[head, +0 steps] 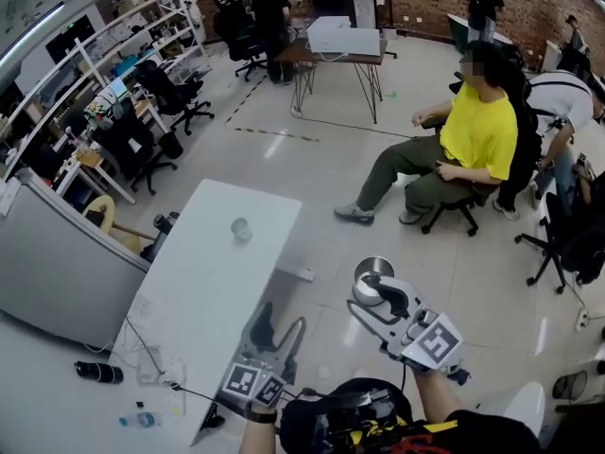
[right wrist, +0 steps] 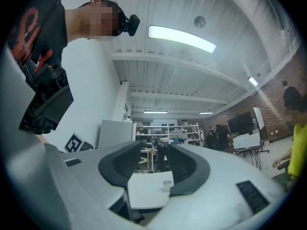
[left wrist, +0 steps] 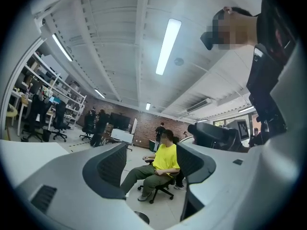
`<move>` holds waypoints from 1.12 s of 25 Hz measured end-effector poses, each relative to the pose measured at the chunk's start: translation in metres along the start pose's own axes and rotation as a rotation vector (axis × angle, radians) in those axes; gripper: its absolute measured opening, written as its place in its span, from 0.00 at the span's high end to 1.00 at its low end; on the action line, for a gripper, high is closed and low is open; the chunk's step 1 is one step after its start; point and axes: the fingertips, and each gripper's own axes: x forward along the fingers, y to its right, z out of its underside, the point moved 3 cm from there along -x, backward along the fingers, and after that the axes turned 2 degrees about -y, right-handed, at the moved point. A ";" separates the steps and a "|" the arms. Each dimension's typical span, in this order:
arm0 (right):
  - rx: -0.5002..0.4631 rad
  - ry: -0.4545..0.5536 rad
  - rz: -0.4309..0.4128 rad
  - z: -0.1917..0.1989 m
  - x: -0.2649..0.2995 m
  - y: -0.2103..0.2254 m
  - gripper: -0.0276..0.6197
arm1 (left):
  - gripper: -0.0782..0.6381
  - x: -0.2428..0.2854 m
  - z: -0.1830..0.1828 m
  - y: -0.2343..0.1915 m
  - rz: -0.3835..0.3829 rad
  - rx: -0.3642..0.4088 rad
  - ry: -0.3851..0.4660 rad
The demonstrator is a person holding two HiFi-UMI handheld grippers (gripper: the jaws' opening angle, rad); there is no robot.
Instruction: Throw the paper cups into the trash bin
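Closest to the camera, the left gripper (head: 282,322) is held low beside the near right edge of the white table (head: 208,291). Its jaws are spread wide and grip nothing: in the left gripper view (left wrist: 151,166) only the room shows through the gap. The right gripper (head: 378,296) is held just to the right of it, and its tips overlap the round, silvery trash bin (head: 371,270) that stands on the floor off the table's right edge. Its jaws are also parted and empty. In the right gripper view (right wrist: 156,166) the gap frames only the distant tabletop (right wrist: 144,188) and the cup (right wrist: 166,185) on it. Loose cables (head: 151,367) lie on the near end of the table. One paper cup (head: 241,227) stands upright near the table's far end, about midway between its long edges and well apart from both grippers and the bin. Beyond the table, to the right, a person in a yellow shirt (head: 477,130) sits on a wheeled chair facing left. The same person shows between the left gripper's jaws in that gripper's view (left wrist: 165,159). Farther back a dark table (head: 331,57) carries a white box (head: 343,36). Office chairs (head: 175,93) and white shelving (head: 123,36) line the left side of the room.
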 end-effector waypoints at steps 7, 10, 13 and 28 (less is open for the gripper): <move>0.027 -0.001 -0.058 0.012 -0.003 -0.011 0.68 | 0.45 -0.024 0.002 0.001 -0.072 0.000 0.004; 0.041 0.000 -0.060 0.013 0.002 -0.007 0.68 | 0.45 -0.018 0.009 -0.003 -0.069 -0.013 -0.008; 0.047 -0.004 -0.048 0.017 0.009 0.005 0.68 | 0.45 -0.003 0.014 -0.010 -0.059 -0.021 -0.018; 0.018 -0.028 -0.075 0.020 0.150 0.027 0.68 | 0.47 0.018 -0.025 -0.150 -0.090 -0.008 0.011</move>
